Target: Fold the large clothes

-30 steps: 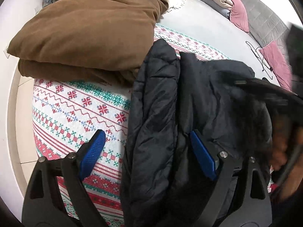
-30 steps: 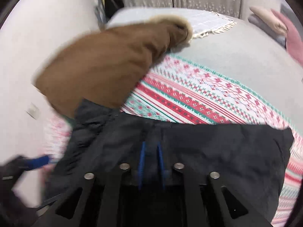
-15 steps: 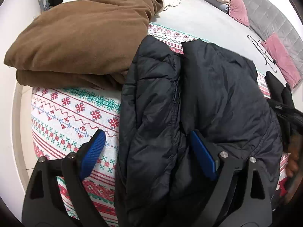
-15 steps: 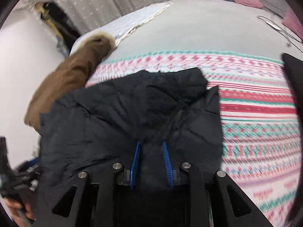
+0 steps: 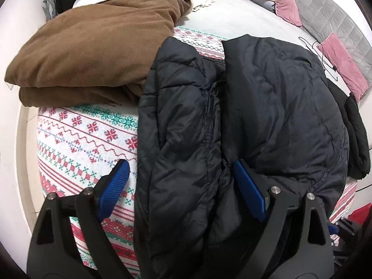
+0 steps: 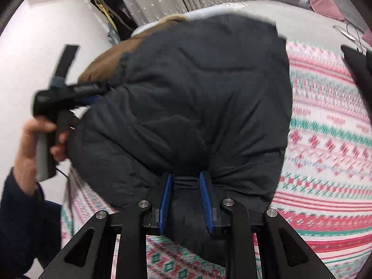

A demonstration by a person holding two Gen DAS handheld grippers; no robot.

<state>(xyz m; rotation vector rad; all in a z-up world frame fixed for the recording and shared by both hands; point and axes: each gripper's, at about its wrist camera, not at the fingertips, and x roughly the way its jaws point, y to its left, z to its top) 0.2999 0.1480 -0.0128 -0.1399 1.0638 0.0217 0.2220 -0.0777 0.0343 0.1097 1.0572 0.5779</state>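
Note:
A black puffer jacket (image 5: 244, 121) lies folded lengthwise on the patterned blanket (image 5: 88, 134) of a bed. My left gripper (image 5: 180, 181) is open, its jaws wide apart and straddling the jacket's left fold near the front edge. In the right wrist view the right gripper (image 6: 186, 197) is shut on a bunched edge of the jacket (image 6: 197, 97) and holds it lifted. The left gripper (image 6: 69, 93) and the hand that holds it show at the left of that view.
A folded brown coat (image 5: 93, 53) lies on the bed behind the jacket, touching it. A black garment (image 5: 355, 134) lies at the jacket's right. Pink and grey pillows (image 5: 286, 4) and a wire hanger (image 5: 323, 55) are at the far right. The wall and floor are at the left.
The right gripper has carried the jacket's edge across, and the fabric now fills its view. The left gripper has stayed open in the same place over the jacket.

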